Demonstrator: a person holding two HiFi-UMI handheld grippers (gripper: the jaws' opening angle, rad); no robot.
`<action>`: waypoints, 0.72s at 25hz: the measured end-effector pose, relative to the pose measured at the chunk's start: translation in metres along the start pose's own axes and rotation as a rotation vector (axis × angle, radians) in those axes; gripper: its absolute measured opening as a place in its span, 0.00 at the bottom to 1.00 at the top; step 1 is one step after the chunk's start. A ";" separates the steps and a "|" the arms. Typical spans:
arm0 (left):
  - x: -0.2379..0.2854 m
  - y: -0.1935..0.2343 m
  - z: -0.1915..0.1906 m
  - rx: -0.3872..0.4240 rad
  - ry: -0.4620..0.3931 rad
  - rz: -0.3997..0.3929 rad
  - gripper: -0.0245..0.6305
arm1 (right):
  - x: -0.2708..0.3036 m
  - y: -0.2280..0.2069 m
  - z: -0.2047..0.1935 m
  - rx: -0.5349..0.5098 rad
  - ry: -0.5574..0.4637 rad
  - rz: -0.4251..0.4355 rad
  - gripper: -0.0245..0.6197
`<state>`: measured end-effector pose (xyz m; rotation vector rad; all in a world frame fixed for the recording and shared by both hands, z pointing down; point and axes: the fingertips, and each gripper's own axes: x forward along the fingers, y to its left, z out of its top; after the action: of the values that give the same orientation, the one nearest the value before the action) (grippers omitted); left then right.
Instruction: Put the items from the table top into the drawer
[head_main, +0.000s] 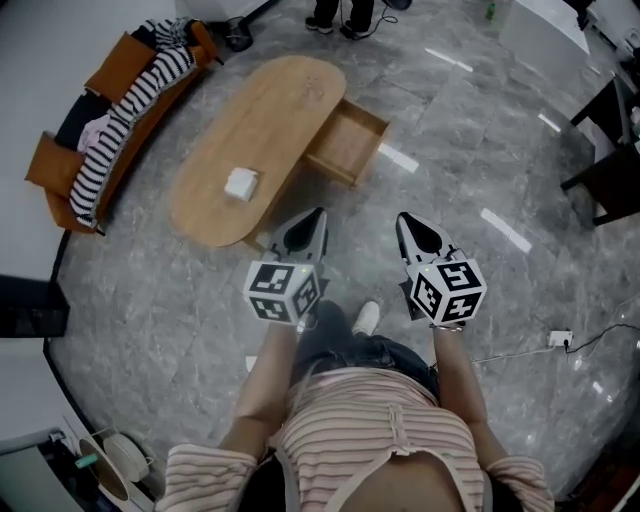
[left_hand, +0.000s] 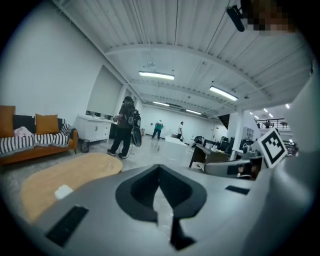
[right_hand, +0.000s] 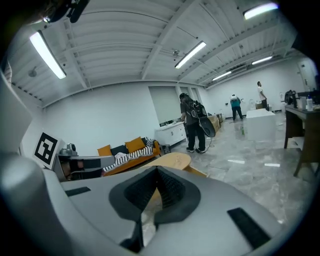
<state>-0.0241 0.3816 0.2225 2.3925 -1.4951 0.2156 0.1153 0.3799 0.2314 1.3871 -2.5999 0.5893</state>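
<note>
A small white item (head_main: 241, 184) is seen lying on the tabletop (head_main: 270, 110), toward its near end, so the task is judged hardly begun. The left gripper (head_main: 312, 224) is held short of the tabletop with jaws closed on nothing. The drawer (head_main: 345, 140) is already pulled open and looks empty, and the right gripper (head_main: 412, 228) is likewise held back, jaws closed and empty. The pick and the placement are both left.

A glossy grey marble-patterned floor (head_main: 200, 330) reflects long ceiling strip lights (left_hand: 156, 75). An orange sofa (head_main: 50, 165) draped with a black-and-white striped blanket (head_main: 110, 140) stands against the plain white wall (left_hand: 45, 75), near a low white cabinet (left_hand: 93, 128).
</note>
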 end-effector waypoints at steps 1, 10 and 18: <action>-0.001 0.003 0.000 0.000 0.002 0.010 0.06 | 0.000 -0.002 0.000 0.010 0.000 0.000 0.05; -0.001 0.013 0.001 0.007 0.010 0.063 0.06 | -0.004 -0.014 0.005 0.089 -0.020 0.017 0.05; 0.017 0.002 0.015 0.018 -0.005 0.066 0.06 | -0.012 -0.040 0.020 0.100 -0.052 -0.017 0.05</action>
<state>-0.0191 0.3616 0.2136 2.3614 -1.5823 0.2396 0.1557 0.3612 0.2204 1.4712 -2.6295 0.6984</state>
